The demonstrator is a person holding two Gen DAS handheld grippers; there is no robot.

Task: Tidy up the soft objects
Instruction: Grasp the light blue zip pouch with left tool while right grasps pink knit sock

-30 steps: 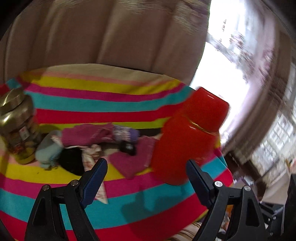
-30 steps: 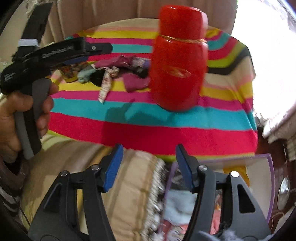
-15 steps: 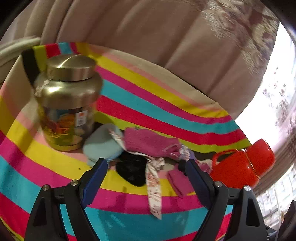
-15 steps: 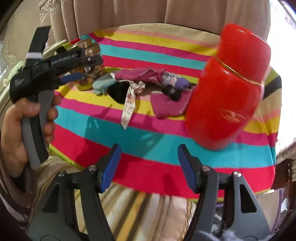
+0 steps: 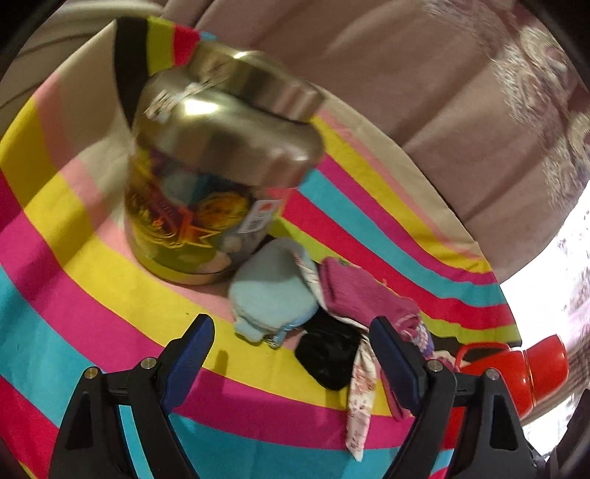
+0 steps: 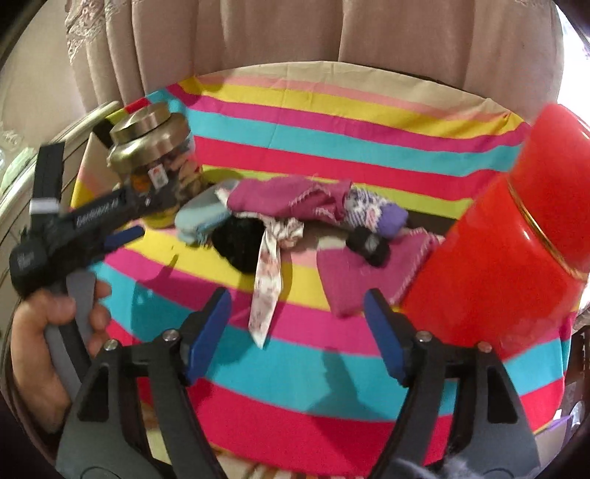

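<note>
While the right claw (image 6: 297, 331) opens, empty, the left claw (image 5: 291, 357) (wide, empty) has swung from the red flask (image 6: 516, 235) to the soft pile (image 5: 324, 313) beside the gold-lidded jar (image 5: 217, 177); first pick looks imminent.

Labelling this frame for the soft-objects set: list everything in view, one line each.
tablecloth: 1, striped pink, yellow, teal, red; covers the table
jar: 1, gold lid, printed label; far left, beside the pile
light blue soft item: 1, pale blue; left end of pile
black soft item: 1, black; under the pile
magenta cloths: 2, magenta; one on top of the pile, one flat near the flask
floral strip: 1, white-pink print; trailing toward the camera
purple patterned item: 1, purple-white; right of pile
flask: 1, red; right side
curtain: beige; behind
left claw: open, empty
right claw: opening, empty
hand: 1, holding the left tool
</note>
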